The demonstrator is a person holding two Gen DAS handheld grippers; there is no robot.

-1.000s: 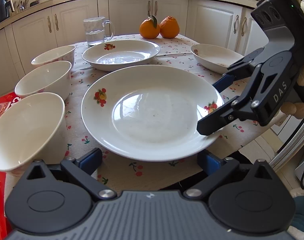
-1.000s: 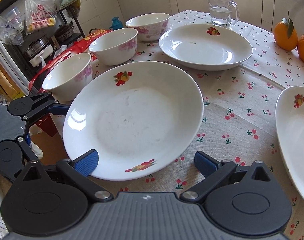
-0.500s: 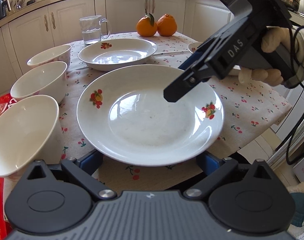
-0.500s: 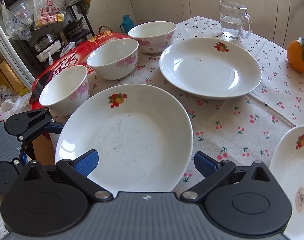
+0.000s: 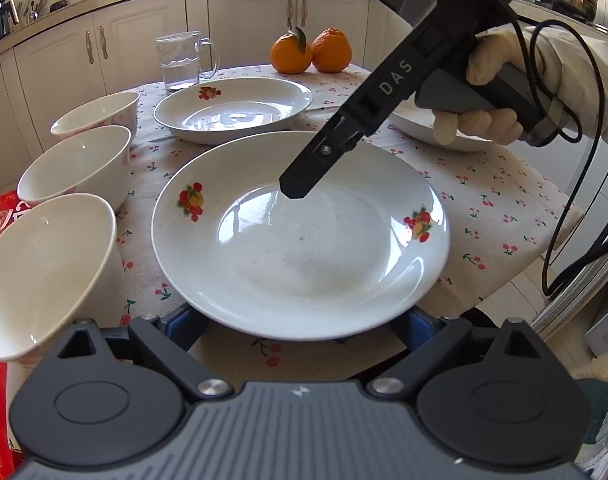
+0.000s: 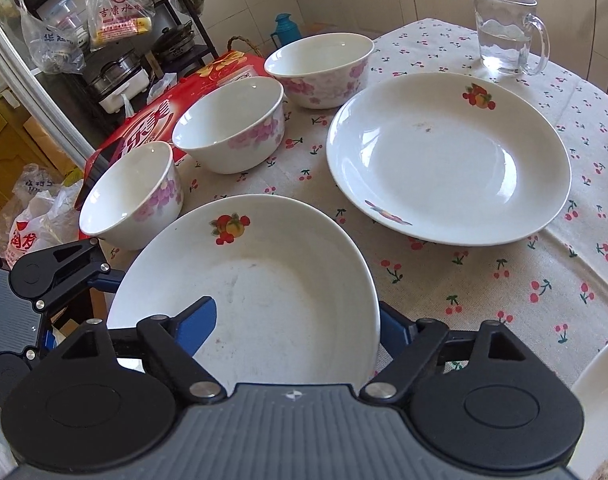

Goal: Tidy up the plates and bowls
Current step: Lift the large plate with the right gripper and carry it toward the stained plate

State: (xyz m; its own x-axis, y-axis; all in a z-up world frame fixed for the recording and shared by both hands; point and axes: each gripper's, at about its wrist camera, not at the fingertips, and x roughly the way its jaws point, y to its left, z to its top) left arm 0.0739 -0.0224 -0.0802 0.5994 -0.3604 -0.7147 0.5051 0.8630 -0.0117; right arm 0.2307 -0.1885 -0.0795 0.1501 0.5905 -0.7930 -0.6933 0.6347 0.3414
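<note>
A white plate with fruit prints [image 5: 304, 248] lies near the table's front edge and shows in the right wrist view [image 6: 256, 280] too. My left gripper [image 5: 300, 320] is open, its blue fingers under the plate's near rim. My right gripper [image 6: 296, 328] is open, one blue pad [image 6: 196, 322] above the plate, the other below its rim; it hangs over the plate in the left view [image 5: 300, 184]. A second plate [image 5: 232, 108] [image 6: 447, 156] lies behind. Three bowls [image 5: 76, 164] [image 6: 232, 124] stand in a row at the left. A third plate [image 5: 427, 128] lies at the right.
A glass mug of water [image 5: 182, 60] [image 6: 503, 28] and two oranges [image 5: 309, 52] stand at the far side of the cherry-print tablecloth [image 5: 495, 208]. A red box [image 6: 152, 124] lies beside the bowls. Kitchen cabinets [image 5: 144, 40] stand behind; shelves with bags [image 6: 84, 28] stand beyond the bowls.
My right gripper has risen from the plate's right rim and swung over the plate's middle, pointing down toward it. The left gripper has stayed at the near rim.
</note>
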